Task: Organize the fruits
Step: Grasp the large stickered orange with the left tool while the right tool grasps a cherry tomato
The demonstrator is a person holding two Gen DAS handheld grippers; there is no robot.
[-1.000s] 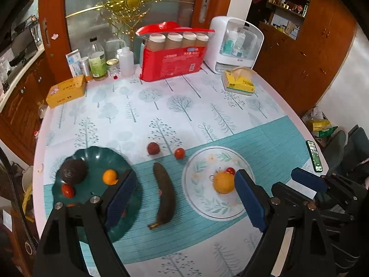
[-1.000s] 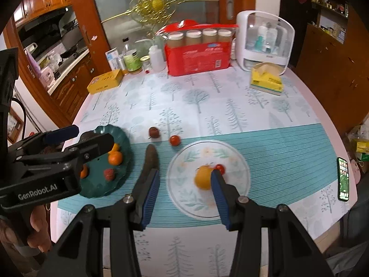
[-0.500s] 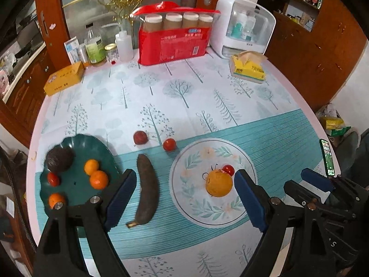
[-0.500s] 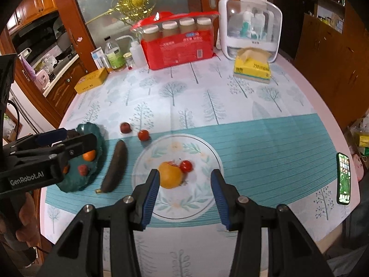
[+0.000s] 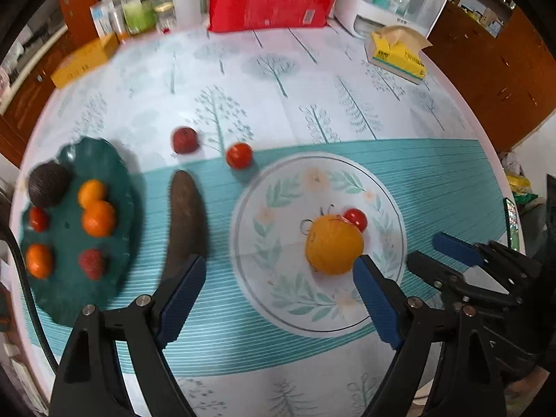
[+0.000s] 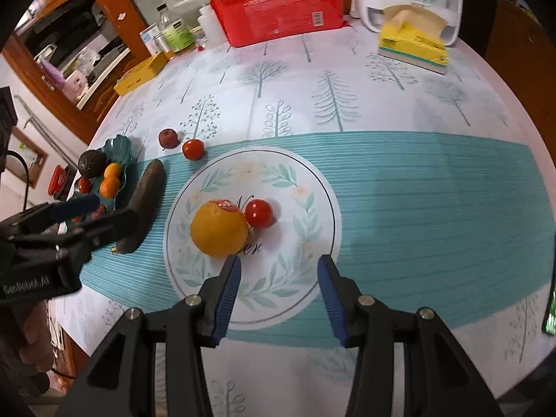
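Observation:
A white floral plate (image 5: 278, 299) (image 6: 312, 215) holds a big orange (image 5: 334, 248) (image 6: 219, 227) and a small tomato (image 5: 355, 218) (image 6: 259, 213). Left of it lies a dark overripe banana (image 5: 186, 215) (image 6: 146, 194). Beyond it sit a dark red fruit (image 5: 185, 140) (image 6: 168, 138) and a second tomato (image 5: 239, 155) (image 6: 193, 149). A dark green dish (image 5: 69, 299) (image 6: 121, 146) at the left carries an avocado (image 5: 48, 184), tangerines, and small red fruits. My left gripper (image 5: 279, 283) hangs open above the plate's left rim. My right gripper (image 6: 278, 276) is open over the plate's near edge, empty.
At the back stand a red package (image 5: 272, 3), bottles (image 5: 139, 10), a white appliance (image 5: 392, 0), a yellow tissue box (image 5: 398, 57) and a yellow carton (image 5: 83, 64). A phone (image 6: 550, 312) lies near the right edge. A hand (image 6: 31, 340) holds the left gripper at the table's left side.
Both grippers have come down and closer to the table; the plate and fruits now fill more of each view. Neither gripper's opening has changed, and no fruit has moved.

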